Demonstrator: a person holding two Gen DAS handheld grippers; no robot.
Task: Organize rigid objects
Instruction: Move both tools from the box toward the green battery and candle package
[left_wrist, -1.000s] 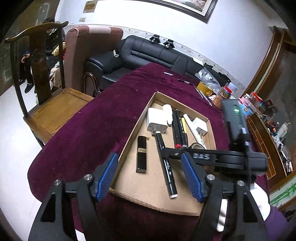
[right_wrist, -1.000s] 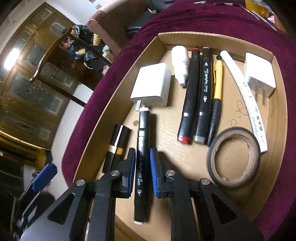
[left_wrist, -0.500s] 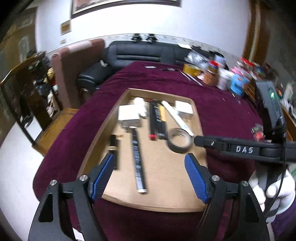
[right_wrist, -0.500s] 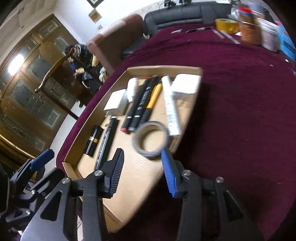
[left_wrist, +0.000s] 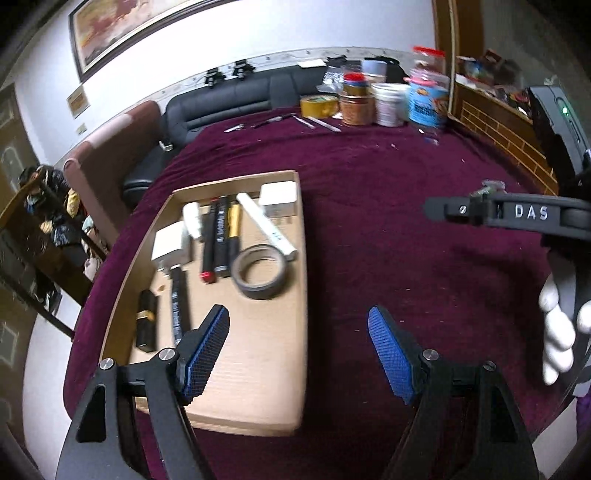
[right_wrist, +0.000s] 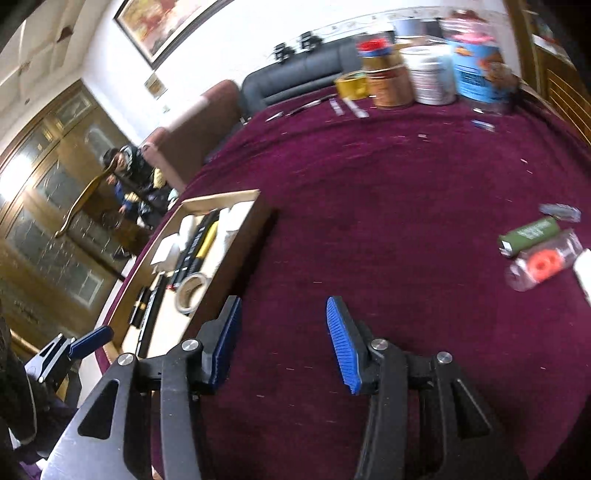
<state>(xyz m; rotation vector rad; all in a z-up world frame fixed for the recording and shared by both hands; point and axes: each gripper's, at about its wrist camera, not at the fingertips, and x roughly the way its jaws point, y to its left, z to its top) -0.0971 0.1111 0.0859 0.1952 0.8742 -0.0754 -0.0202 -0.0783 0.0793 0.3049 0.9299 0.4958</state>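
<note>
we hold our left tongs apart and empty over the tray's near right edge. inside the tray lie a tape ring, markers, two white chargers and a black marker beside a lipstick. our right tongs hang apart and empty over the table, right of the tray; a green tube and a clear bottle lie far right of the tray.

— What sort of place is this?
— A home's living room: black leather sofa under a framed painting, carved wooden chair, and jars crowding a table draped in maroon velvet cloth.
</note>
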